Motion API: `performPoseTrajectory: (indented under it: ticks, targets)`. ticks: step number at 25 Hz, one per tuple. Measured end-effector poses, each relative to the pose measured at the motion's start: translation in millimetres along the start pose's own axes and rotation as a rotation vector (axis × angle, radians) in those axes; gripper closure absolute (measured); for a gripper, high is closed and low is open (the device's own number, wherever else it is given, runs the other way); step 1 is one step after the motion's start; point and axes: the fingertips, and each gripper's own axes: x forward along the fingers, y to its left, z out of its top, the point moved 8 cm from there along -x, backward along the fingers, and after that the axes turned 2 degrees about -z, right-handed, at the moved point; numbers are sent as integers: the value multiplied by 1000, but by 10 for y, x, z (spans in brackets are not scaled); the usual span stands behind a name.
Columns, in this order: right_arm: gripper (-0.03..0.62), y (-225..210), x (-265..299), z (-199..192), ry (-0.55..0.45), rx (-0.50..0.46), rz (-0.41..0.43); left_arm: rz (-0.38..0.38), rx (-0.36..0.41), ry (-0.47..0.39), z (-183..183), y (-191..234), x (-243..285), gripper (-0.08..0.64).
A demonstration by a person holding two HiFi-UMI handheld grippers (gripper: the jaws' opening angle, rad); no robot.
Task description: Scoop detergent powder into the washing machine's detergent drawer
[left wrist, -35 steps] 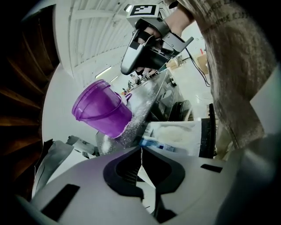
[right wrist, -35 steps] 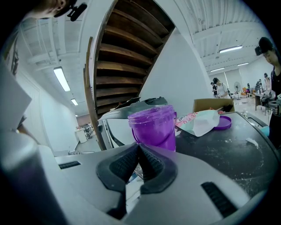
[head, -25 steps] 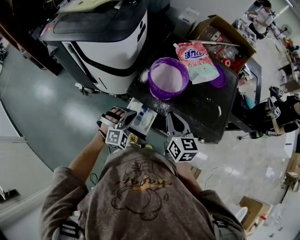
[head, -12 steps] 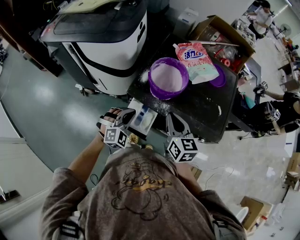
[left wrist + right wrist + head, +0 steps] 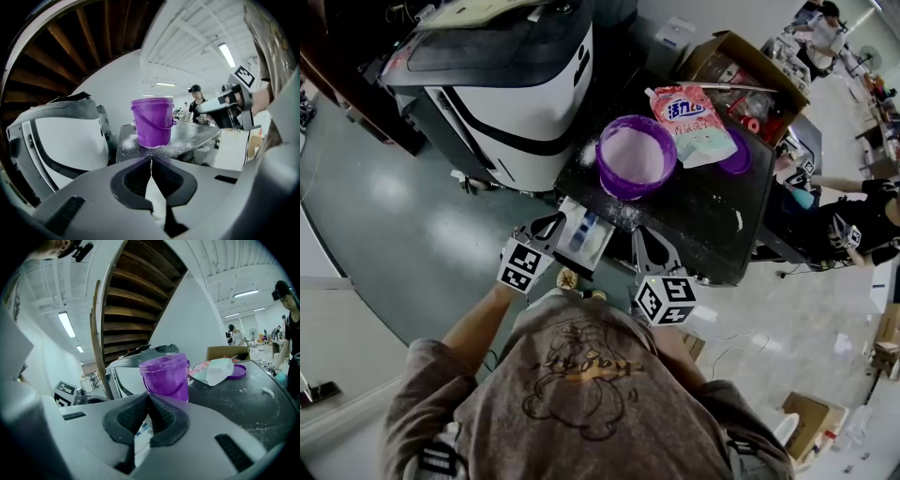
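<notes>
The white detergent drawer (image 5: 586, 234) with blue compartments juts out at the black table's (image 5: 712, 220) front left corner. My left gripper (image 5: 546, 227) is shut and empty, close by the drawer's left side. My right gripper (image 5: 649, 246) is shut and empty to the drawer's right, over the table's front edge. An open purple bucket (image 5: 637, 155) of white powder stands on the table beyond the drawer. It also shows ahead of the left gripper (image 5: 151, 159) as the purple bucket (image 5: 152, 122), and ahead of the right gripper (image 5: 149, 397) as the bucket (image 5: 166, 373). No scoop is visible.
The washing machine (image 5: 511, 84) stands left of the table. A pink detergent bag (image 5: 696, 122) and a purple lid (image 5: 737, 155) lie behind the bucket, with an open cardboard box (image 5: 750, 80) beyond. Spilled powder (image 5: 623, 214) dusts the table near the drawer. People work at the right.
My left gripper has shifted a little left and up beside the drawer and turned slightly. The right gripper has stayed still. A person at the right edge has moved.
</notes>
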Motion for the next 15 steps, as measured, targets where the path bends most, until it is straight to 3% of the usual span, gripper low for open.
performPoseTrajectory:
  ticks: [3, 8, 15]
  targets:
    - [591, -11, -11, 5, -2, -1, -5, -6, -123, -34, 53, 28, -41, 537]
    - [591, -43, -26, 13, -6, 1, -14, -4, -237, -72, 123, 54, -78, 537]
    - [591, -110, -70, 14, -16, 6, -39, 8, -324, -119, 271, 75, -154, 537]
